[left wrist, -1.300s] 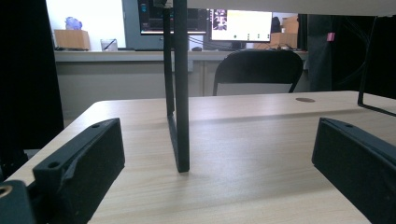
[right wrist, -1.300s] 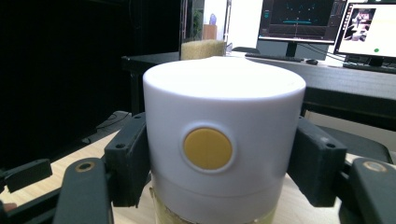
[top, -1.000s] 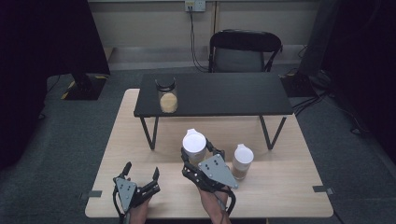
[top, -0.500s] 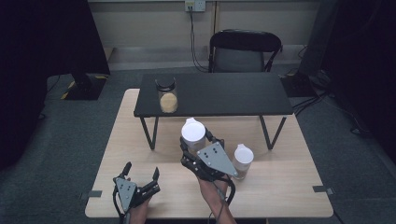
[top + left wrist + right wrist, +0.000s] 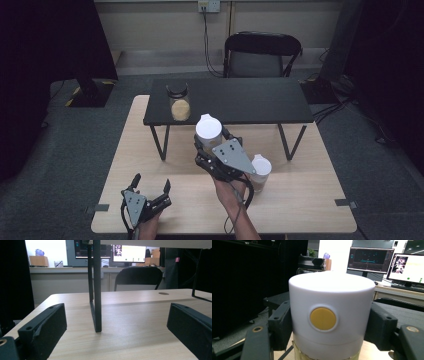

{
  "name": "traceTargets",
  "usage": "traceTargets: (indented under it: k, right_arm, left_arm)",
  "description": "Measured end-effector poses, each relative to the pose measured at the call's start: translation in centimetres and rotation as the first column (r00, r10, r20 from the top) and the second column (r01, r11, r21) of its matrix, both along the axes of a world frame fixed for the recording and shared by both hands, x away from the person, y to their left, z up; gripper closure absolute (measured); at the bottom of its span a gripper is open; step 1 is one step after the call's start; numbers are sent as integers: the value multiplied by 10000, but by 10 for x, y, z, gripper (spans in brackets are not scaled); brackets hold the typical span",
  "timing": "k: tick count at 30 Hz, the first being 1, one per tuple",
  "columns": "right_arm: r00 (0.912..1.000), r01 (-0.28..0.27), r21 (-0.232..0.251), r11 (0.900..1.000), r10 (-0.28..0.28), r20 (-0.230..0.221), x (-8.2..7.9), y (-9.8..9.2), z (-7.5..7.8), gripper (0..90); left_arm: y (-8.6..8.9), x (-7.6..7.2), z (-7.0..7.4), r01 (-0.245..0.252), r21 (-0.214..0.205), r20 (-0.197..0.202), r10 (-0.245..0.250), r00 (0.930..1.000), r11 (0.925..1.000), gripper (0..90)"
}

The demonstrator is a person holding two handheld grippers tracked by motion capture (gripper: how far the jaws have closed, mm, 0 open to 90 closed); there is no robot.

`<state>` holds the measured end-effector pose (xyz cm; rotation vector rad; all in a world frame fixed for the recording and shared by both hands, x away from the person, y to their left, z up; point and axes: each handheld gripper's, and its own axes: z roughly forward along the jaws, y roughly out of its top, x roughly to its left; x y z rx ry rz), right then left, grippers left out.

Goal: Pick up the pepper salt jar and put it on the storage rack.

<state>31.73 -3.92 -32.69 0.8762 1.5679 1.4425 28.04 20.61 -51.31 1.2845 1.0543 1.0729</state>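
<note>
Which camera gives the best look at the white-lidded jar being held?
The right gripper view: the white-lidded jar fills it, clamped between the right gripper jaws, its round yellow button plain. The high view shows the jar small from above, mostly its lid. The left gripper view faces the table instead.

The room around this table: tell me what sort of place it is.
Probably a lab or office workroom set up for recording. Lit computer monitors stand on a desk behind, a folding chair faces the wooden table, and the floor is grey carpet.
</note>
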Motion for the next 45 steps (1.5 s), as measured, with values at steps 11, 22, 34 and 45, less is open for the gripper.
traceTargets:
  k: [11, 22, 34, 45]
  right_arm:
    - [9999, 85, 30, 10000, -85, 86, 11, -3, 15, 300]
    - [9996, 287, -197, 9994, -287, 0, 33, -4, 30, 301]
    - [9984, 563, -52, 9984, -563, 89, 58, -10, 55, 301]
    - [9967, 780, 44, 9969, -779, -224, 79, -12, 59, 300]
  left_arm:
    - [0, 0, 0, 1, 2, 2, -1, 10000, 10000, 21]
    - [0, 0, 0, -1, -2, 3, 1, 10000, 10000, 21]
    - [0, 0, 0, -42, 16, -7, 42, 10000, 10000, 21]
    - [0, 0, 0, -41, 2, 1, 41, 10000, 10000, 21]
